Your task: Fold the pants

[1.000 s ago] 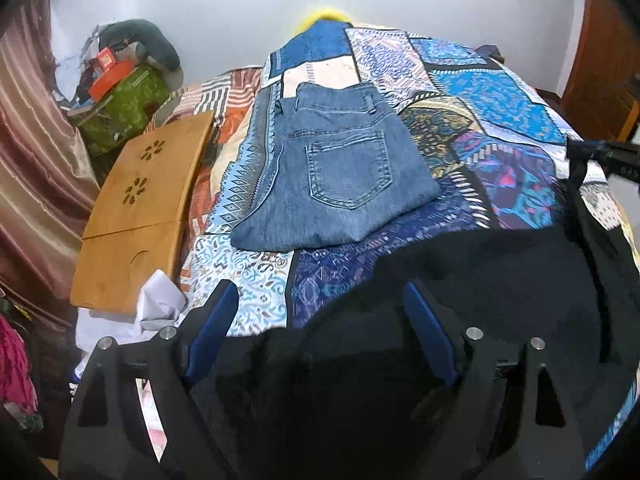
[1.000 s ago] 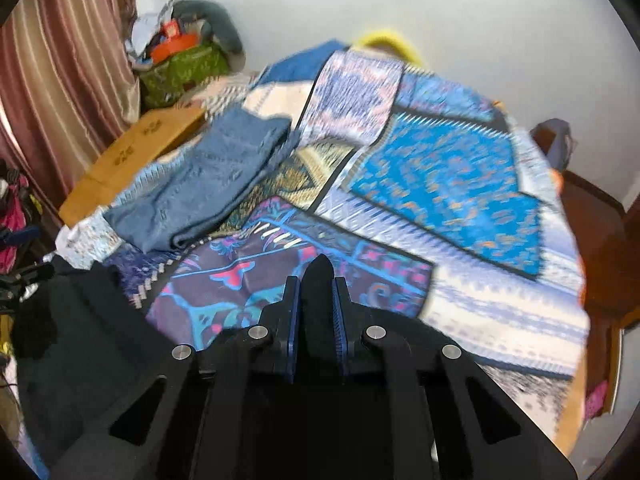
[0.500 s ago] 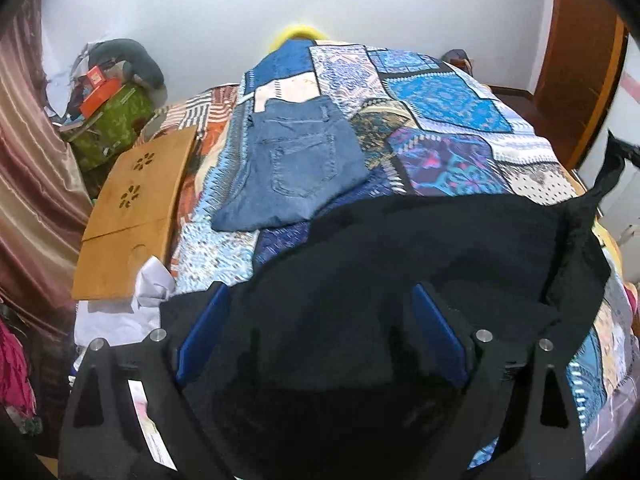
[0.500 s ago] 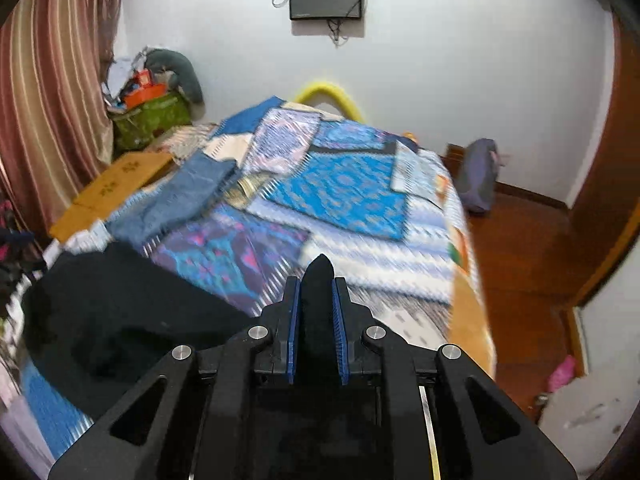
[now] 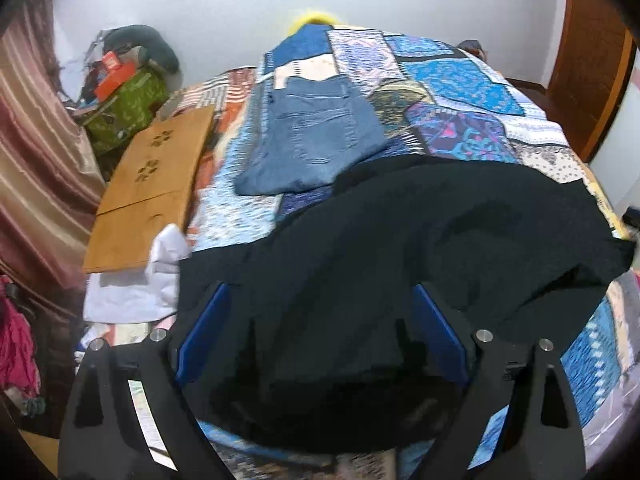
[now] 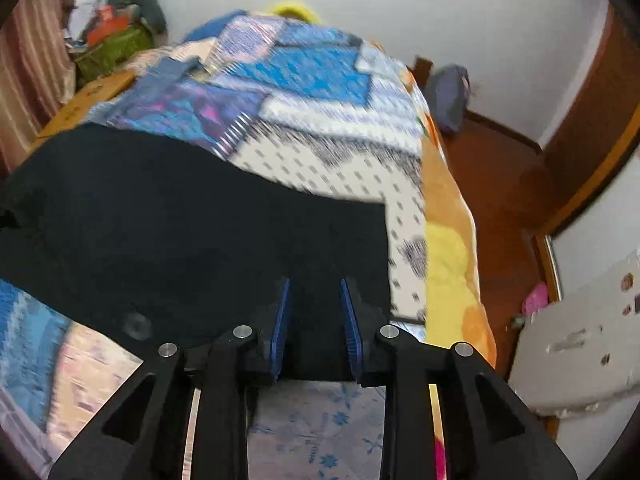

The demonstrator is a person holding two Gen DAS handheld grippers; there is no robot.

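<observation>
- Left wrist view: I count two pants on the bed (image 5: 472, 92), black pants (image 5: 400, 248) near, folded jeans (image 5: 320, 132) beyond.
- Left gripper (image 5: 320, 340) jaws released wide over black cloth.
- Right gripper (image 6: 314, 320) jaws just been opening; cloth between them, seemingly unpinched.

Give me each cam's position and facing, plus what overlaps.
Left wrist: on the left gripper, angled down the bed; black pants close, folded jeans beyond; only its wide-apart blue fingers show.
Right wrist: on the right gripper, over the pants' corner near the bed's edge, wooden floor alongside; fingers just opening.
Shared: pants, jeans, bed, green bag.
</observation>
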